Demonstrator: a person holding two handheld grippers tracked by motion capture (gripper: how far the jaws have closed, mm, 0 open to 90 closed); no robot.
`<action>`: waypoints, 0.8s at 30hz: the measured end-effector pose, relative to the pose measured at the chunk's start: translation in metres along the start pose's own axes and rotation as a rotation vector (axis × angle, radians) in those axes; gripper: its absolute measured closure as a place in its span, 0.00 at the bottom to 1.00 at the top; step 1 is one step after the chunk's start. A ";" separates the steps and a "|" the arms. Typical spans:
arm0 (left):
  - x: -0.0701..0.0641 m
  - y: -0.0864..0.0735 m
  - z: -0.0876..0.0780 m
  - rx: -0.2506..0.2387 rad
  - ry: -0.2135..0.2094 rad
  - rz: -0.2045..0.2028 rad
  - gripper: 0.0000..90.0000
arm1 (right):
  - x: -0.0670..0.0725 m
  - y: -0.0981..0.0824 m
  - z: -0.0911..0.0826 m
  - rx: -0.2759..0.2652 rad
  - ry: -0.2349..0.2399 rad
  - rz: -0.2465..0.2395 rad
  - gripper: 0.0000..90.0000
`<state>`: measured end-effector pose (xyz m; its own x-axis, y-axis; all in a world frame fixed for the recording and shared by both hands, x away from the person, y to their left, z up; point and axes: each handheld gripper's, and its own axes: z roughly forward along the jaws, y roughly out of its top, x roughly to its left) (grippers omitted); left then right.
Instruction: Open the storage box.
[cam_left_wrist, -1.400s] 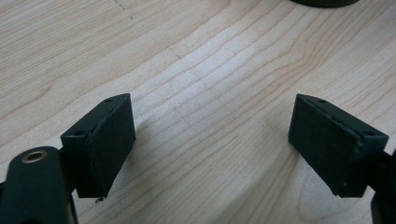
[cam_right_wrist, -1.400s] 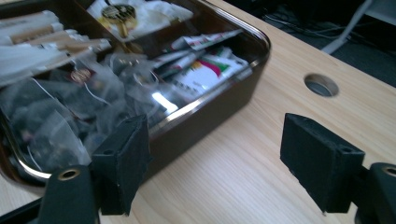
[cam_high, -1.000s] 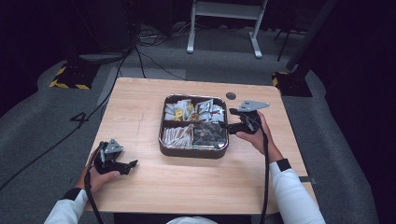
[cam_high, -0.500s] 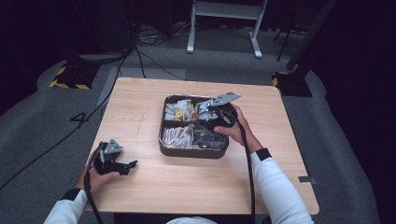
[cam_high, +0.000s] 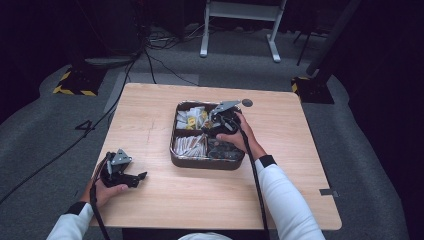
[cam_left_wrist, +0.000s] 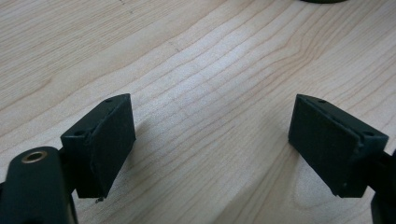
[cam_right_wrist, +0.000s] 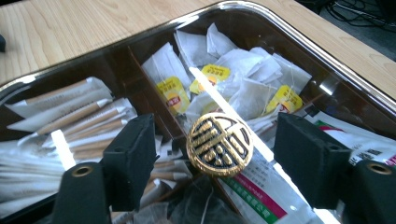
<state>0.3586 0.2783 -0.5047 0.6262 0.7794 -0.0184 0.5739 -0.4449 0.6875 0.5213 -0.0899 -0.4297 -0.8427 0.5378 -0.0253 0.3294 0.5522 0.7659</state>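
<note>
Right gripper (cam_right_wrist: 217, 154), frame centre, straddles the lid's gold knob (cam_right_wrist: 220, 144), jaws just closing, not touching. Left gripper (cam_left_wrist: 212, 154) rests on the worktop (cam_left_wrist: 196, 56), jaws apart.

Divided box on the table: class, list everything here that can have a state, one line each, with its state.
Divided box: covered, standing flat on the table.
Clear lid: in place on the box.
Gold knob: upright on the lid, not gripped.
Right tool: open; its jaws have just been closing, with the knob between them but untouched.
Left tool: open, nothing between its jaws.
</note>
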 end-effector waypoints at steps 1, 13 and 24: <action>0.000 0.000 0.000 0.000 0.000 0.000 0.17 | 0.000 0.000 0.001 0.002 -0.002 0.003 0.36; 0.000 0.000 0.000 -0.003 -0.004 0.000 0.17 | -0.001 0.000 0.013 0.043 0.007 0.013 0.52; 0.001 0.000 0.000 -0.004 -0.004 0.000 0.17 | 0.000 0.002 0.015 0.042 -0.026 0.018 0.65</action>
<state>0.3589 0.2788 -0.5049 0.6288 0.7773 -0.0213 0.5713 -0.4433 0.6907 0.5281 -0.0790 -0.4377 -0.8256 0.5635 -0.0289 0.3623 0.5687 0.7385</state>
